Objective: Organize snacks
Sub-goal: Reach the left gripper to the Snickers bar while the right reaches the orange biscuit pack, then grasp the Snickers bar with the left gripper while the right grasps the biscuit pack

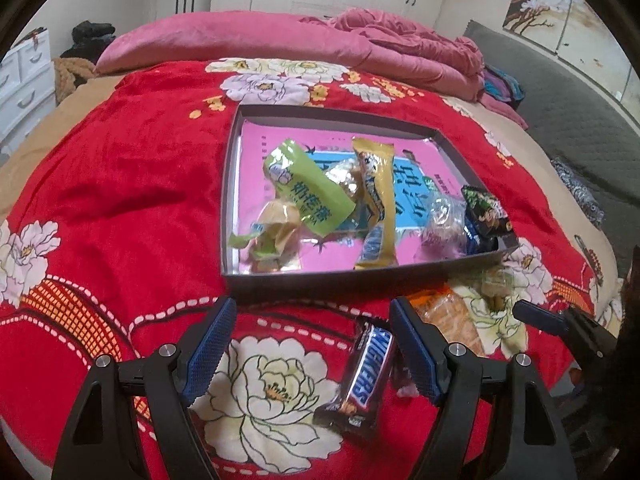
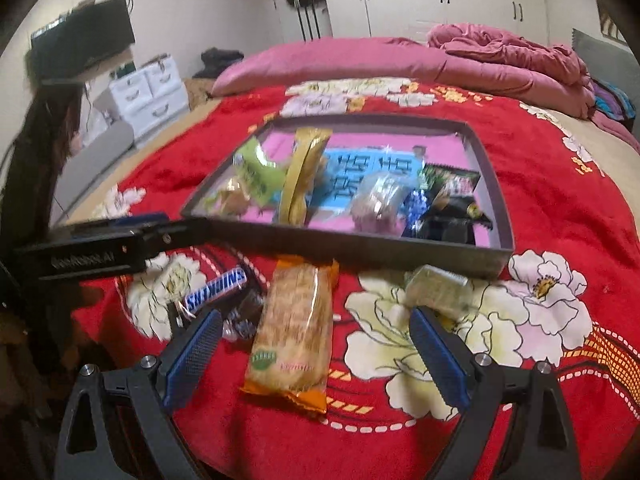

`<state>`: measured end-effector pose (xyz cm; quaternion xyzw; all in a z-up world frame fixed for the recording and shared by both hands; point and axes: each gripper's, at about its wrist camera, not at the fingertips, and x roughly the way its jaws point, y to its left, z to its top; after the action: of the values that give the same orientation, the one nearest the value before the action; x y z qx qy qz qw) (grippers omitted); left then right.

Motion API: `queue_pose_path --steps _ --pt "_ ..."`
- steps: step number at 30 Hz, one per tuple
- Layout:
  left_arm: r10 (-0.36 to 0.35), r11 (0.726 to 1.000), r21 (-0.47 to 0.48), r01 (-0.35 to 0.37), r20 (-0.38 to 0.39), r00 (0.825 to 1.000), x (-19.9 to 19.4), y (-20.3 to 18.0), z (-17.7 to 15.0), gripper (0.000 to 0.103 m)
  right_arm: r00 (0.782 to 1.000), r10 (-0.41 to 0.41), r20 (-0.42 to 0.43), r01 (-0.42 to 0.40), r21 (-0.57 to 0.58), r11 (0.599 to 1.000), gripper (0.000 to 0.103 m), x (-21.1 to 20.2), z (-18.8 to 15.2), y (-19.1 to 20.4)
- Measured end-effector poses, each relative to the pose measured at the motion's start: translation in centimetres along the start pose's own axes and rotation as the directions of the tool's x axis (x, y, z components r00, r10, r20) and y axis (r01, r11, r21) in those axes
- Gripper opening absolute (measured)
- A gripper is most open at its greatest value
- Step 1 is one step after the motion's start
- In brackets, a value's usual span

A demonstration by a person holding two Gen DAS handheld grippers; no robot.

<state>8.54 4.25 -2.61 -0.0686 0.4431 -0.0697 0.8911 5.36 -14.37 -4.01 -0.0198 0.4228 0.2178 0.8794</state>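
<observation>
Progress looks past halfway to me: the grey tray (image 1: 280, 278) on the red blanket (image 1: 120, 184) already holds a green packet (image 1: 308, 188), a gold bar (image 1: 376, 200) and a few more, while the Snickers bar (image 1: 366, 372), the orange-ended cracker pack (image 2: 296, 328) and a small pale sweet (image 2: 438, 288) wait on the blanket just in front. My left gripper (image 1: 312, 344) and right gripper (image 2: 316, 352) both stand wide apart, empty. The cracker pack lies between the right jaws, long axis running away toward the tray, and the Snickers leans slightly off that line.
</observation>
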Motion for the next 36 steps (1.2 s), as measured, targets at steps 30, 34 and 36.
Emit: queue_pose_path --steps 30,34,36 --pt "0.018 0.987 0.159 0.015 -0.208 0.978 3.8 -2.5 -2.8 0.08 0.994 -0.068 -0.087 0.065 -0.034 0.997 0.041 4.1 0.2 -0.7" --pt "0.026 0.987 0.158 0.006 -0.201 0.979 3.9 -2.7 -2.7 0.062 0.996 -0.051 -0.077 0.049 -0.021 0.999 0.037 3.7 0.2 -0.9" --pt "0.001 0.99 0.139 0.026 -0.195 0.981 3.7 -2.5 -2.6 0.043 0.997 -0.042 -0.072 0.041 -0.013 0.999 0.036 3.5 0.2 -1.0"
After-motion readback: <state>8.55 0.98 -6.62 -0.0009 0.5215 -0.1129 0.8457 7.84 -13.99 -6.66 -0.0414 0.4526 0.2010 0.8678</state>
